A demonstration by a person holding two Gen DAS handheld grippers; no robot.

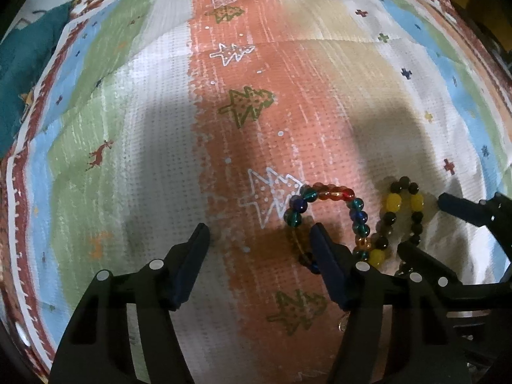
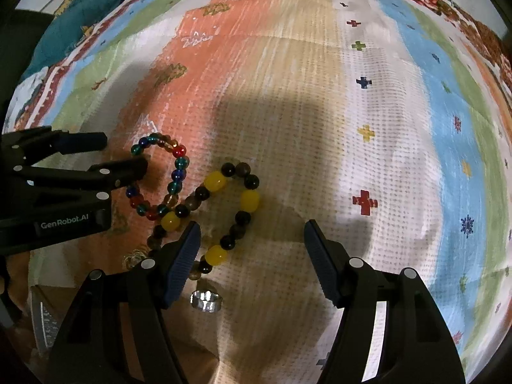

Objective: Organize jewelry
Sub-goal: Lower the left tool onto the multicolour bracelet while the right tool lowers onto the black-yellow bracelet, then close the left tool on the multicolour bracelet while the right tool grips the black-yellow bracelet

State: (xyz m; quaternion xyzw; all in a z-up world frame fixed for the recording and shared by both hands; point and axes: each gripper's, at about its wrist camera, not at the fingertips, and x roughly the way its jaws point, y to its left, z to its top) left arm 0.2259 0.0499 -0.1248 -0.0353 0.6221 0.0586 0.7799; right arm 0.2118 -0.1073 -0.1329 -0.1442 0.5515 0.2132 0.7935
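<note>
Two beaded bracelets lie side by side on a tabletop covered by a striped cloth (image 1: pixel 288 102) printed with small trees, crosses and reindeer.

The multicoloured bracelet (image 2: pixel 160 176) of blue, teal, red and amber beads rests on the orange stripe. The yellow-and-dark bracelet (image 2: pixel 224 211) lies just beside it on the pale stripe, and their nearest beads appear to touch. A small silver ring (image 2: pixel 206 300) sits on the cloth close below the yellow-and-dark bracelet.

The left hand-held gripper (image 1: pixel 259 236) points steeply down with its jaws parted and nothing clamped between them. One finger stands inside the loop of the multicoloured bracelet, while the other is outside it over the white stripe; whether the tips touch the cloth cannot be told.

The right hand-held gripper (image 2: pixel 252 233) also points down, released, with its jaws apart. Its left finger stands inside the loop of the yellow-and-dark bracelet, hiding some of its beads, and its other finger is over bare cloth well clear of the beads.

A teal cloth (image 1: pixel 25 73) lies bunched at the far edge.
</note>
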